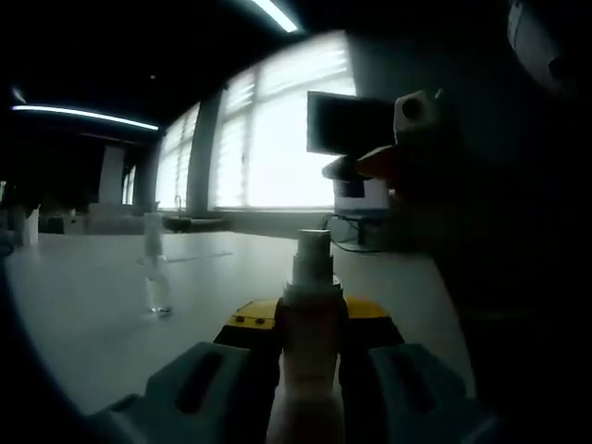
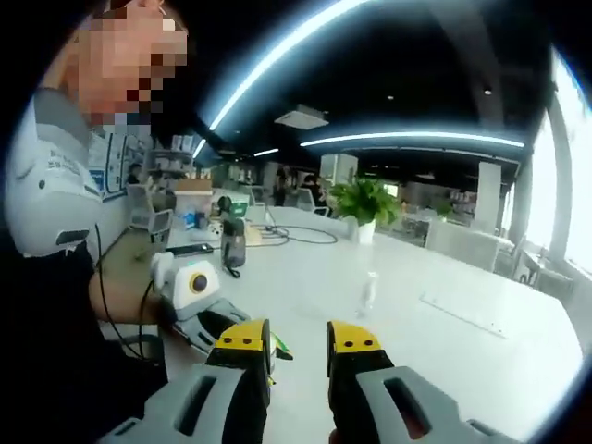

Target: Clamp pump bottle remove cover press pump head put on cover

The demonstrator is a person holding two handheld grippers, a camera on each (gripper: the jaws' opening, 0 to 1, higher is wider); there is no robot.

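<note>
Between the two yellow-tipped grey jaws of the left gripper [image 1: 312,347], in the left gripper view, stands a pale cylindrical pump bottle [image 1: 311,370] with its white pump head [image 1: 312,254] bare and upright above the jaw tips; the jaws press against its sides and hold it. Beyond it, on the white table [image 1: 83,314], a small clear plastic cover [image 1: 157,277] stands upright on its own, well apart from the bottle and to its left in that view. Further off are bright windows [image 1: 277,139] and a dark monitor [image 1: 347,125], with the other gripper's grey and orange body [image 1: 407,139] showing at the right. In the right gripper view, the right gripper [image 2: 299,344] has its yellow-tipped jaws a narrow gap apart with nothing between them, held above the same white table [image 2: 444,342]. To their left the left gripper [image 2: 199,296] is seen in a person's hand, and the clear cover [image 2: 369,294] stands on the table ahead of the jaws. A green potted plant [image 2: 363,205] sits at the far end.
</note>
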